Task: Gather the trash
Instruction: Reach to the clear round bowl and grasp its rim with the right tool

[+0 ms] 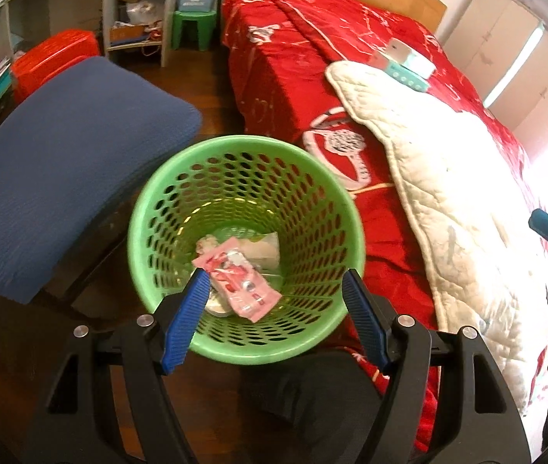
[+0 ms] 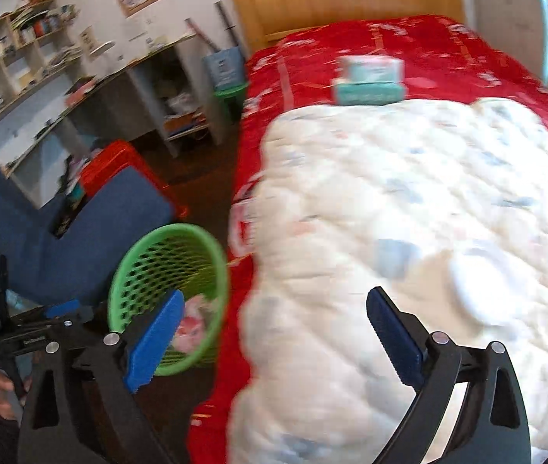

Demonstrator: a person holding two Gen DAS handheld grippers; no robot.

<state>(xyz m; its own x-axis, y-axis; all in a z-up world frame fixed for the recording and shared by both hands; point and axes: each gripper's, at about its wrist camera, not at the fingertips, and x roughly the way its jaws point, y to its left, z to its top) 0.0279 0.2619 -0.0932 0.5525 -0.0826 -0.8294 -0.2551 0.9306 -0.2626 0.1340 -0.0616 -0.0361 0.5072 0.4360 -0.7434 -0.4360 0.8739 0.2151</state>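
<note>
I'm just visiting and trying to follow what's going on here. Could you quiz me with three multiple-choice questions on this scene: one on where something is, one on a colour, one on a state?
1. Where is the pink wrapper?
A. On the bed
B. Inside the basket
C. On the blue cushion

2. What colour is the basket?
A. Green
B. Red
C. White

3. How is the left tool?
A. Shut on the wrapper
B. Open, holding nothing
C. Shut on the basket rim

Answers:
1. B, the wrapper lies at the basket's bottom with other scraps.
2. A, its perforated wall and rim are green.
3. B, its blue fingers stand wide apart above the basket, nothing between them.
</note>
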